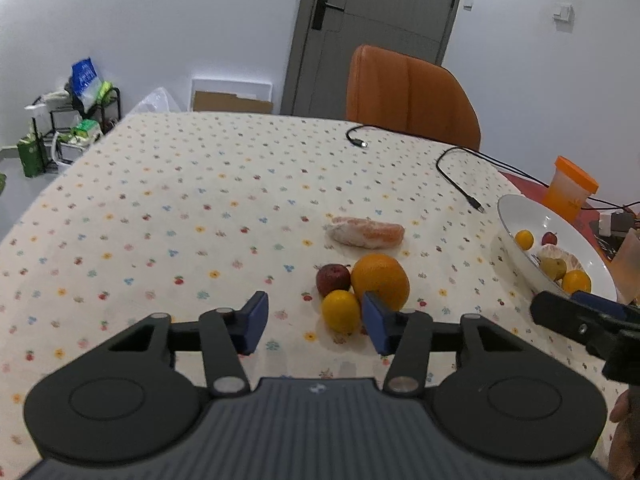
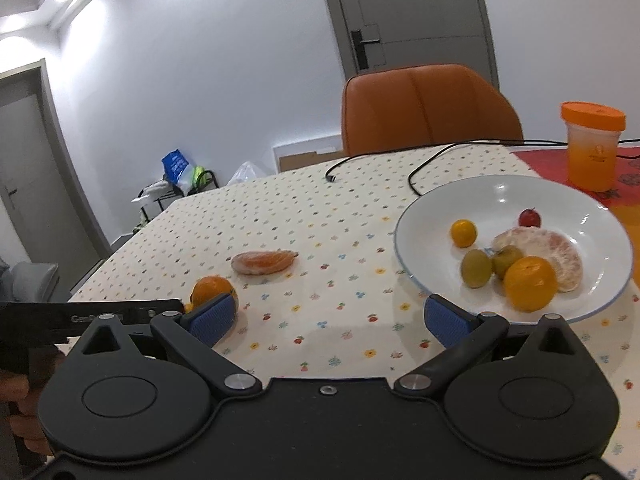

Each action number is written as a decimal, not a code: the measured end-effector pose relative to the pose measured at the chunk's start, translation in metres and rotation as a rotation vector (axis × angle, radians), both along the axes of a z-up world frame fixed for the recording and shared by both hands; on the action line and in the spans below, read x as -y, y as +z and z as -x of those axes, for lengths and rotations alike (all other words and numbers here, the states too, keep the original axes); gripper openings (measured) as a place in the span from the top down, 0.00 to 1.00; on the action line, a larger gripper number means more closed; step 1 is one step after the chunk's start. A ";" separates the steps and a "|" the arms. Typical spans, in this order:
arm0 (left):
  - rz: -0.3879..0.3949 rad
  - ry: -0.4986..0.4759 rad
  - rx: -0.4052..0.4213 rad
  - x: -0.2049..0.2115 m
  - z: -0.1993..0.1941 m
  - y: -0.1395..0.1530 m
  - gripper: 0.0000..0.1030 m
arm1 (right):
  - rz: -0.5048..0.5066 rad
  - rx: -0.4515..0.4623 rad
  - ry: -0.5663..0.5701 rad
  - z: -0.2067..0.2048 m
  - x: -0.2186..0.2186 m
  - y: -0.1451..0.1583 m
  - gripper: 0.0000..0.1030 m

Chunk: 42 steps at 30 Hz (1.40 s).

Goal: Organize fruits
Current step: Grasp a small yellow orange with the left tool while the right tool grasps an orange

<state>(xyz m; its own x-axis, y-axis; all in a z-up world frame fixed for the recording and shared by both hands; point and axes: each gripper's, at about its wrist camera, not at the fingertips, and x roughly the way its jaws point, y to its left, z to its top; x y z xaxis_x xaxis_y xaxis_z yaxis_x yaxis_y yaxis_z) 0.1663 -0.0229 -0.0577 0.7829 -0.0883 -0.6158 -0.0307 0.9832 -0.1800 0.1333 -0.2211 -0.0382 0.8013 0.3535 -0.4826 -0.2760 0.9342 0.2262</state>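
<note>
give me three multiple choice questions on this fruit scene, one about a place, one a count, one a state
1. Where does the peeled citrus segment lie?
A. on the tablecloth
B. on the chair
C. under the cup

2. How many fruits sit in the cluster near the left gripper?
A. one
B. three
C. six

3. How stands the right gripper?
A. shut on an orange
B. open, holding nothing
C. shut on the plate rim

Answers: 1 A, it rests on the tablecloth beyond the cluster. 2 B, big orange, small yellow citrus, red fruit. 3 B, its pads stand wide apart over bare cloth beside the white plate.
</note>
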 end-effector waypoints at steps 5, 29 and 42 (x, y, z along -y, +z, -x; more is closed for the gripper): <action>0.027 -0.018 -0.013 0.002 -0.007 -0.008 0.62 | 0.003 -0.017 0.015 -0.003 -0.006 -0.004 0.07; 0.062 0.059 0.016 -0.047 -0.006 -0.005 0.78 | 0.017 -0.037 0.118 -0.021 -0.060 -0.008 0.12; 0.052 0.141 0.027 -0.083 0.003 0.002 0.78 | 0.014 -0.050 0.212 -0.038 -0.102 -0.012 0.18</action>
<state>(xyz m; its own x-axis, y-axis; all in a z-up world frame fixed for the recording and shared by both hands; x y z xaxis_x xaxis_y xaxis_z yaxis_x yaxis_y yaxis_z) 0.1637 0.0601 -0.0556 0.8058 -0.0069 -0.5922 -0.1628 0.9588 -0.2327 0.1713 -0.1193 -0.0502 0.6845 0.5048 -0.5260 -0.4557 0.8594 0.2317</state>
